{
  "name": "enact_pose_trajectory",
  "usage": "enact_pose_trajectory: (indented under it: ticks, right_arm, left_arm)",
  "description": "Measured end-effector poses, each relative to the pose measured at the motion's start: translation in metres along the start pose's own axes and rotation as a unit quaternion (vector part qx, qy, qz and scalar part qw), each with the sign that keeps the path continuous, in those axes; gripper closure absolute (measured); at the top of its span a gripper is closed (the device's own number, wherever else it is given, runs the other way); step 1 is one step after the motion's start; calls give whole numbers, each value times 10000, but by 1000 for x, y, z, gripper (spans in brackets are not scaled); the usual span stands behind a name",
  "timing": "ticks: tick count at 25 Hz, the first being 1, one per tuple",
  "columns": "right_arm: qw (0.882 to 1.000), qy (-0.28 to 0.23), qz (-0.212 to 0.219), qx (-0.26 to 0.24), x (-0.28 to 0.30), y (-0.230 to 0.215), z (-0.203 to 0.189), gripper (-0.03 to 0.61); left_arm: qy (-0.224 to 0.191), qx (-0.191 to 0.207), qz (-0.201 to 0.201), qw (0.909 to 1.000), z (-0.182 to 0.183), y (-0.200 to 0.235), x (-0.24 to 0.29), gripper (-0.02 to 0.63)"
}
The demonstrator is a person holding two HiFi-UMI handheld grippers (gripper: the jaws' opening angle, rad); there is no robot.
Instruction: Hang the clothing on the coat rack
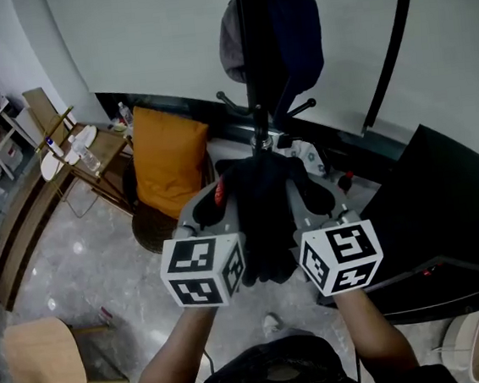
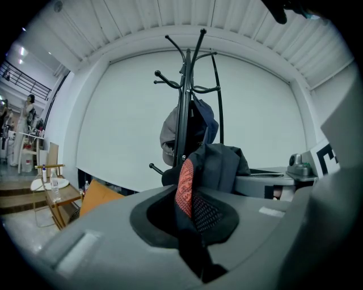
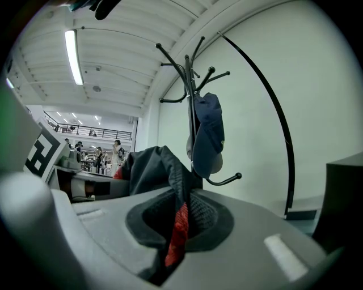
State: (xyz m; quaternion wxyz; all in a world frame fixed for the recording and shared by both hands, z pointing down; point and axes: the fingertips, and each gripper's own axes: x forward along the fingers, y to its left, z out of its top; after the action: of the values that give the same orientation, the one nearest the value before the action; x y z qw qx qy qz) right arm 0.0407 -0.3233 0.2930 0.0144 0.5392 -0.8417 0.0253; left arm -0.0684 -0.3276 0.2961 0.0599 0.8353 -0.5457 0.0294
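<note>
A black garment with red mesh trim (image 1: 264, 218) hangs bunched between my two grippers, just in front of the black coat rack pole (image 1: 250, 75). My left gripper (image 1: 217, 206) is shut on the garment's left part, the red trim (image 2: 185, 190) pinched in its jaws. My right gripper (image 1: 301, 195) is shut on the right part, black cloth and red trim (image 3: 180, 224) squeezed between its jaws. The coat rack (image 2: 184, 102) stands close ahead with bare upper hooks (image 3: 170, 62). A dark blue cap (image 3: 207, 133) and a grey one (image 1: 231, 47) hang on it.
An orange cushion (image 1: 168, 160) sits on a low seat left of the rack. A wooden side table with bottles (image 1: 91, 151) is further left, a wooden stool (image 1: 40, 360) at the lower left. A black cabinet (image 1: 447, 224) stands right. A curved black pole (image 1: 390, 43) leans on the wall.
</note>
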Motion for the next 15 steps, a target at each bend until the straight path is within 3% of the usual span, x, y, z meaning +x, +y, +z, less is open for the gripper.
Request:
enact_pose_trajectory:
  ticks: [15]
  right_arm:
    - [9997, 82, 165, 126, 51, -22, -16, 555]
  left_arm:
    - [140, 86, 149, 9998, -8, 20, 50, 580]
